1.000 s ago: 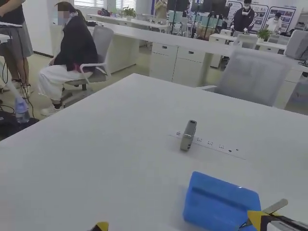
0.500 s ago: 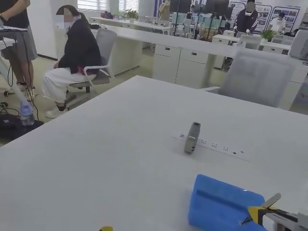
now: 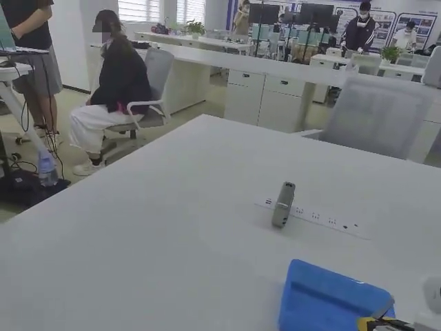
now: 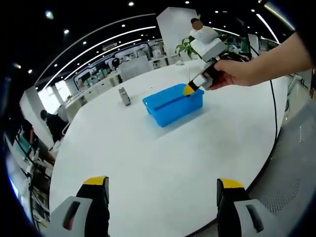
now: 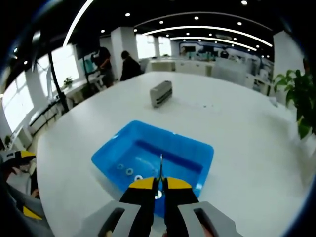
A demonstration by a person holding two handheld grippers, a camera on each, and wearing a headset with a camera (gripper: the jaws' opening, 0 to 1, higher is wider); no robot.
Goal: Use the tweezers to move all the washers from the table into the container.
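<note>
A: right gripper [image 5: 159, 185] status?
B: Jaws clenched on the tweezers [image 5: 161, 167]. They stick out toward 12 o'clock, tip above the blue container [image 5: 197, 150]. Can't tell whether the tip touches its floor.
A: washers [image 5: 129, 171]?
B: A few lie on the container floor, around 10 o'clock from the jaw tips.
A: left gripper [image 4: 163, 183]?
B: Released, jaws spread wide with nothing between them, over the white table [image 4: 148, 148]. In its view the container sits at 12 o'clock, and a hand [image 4: 237, 71] holds the right gripper at 1 o'clock.
A: Beyond that?
B: A grey block [image 5: 161, 93] on the table, 12 o'clock past the container.
</note>
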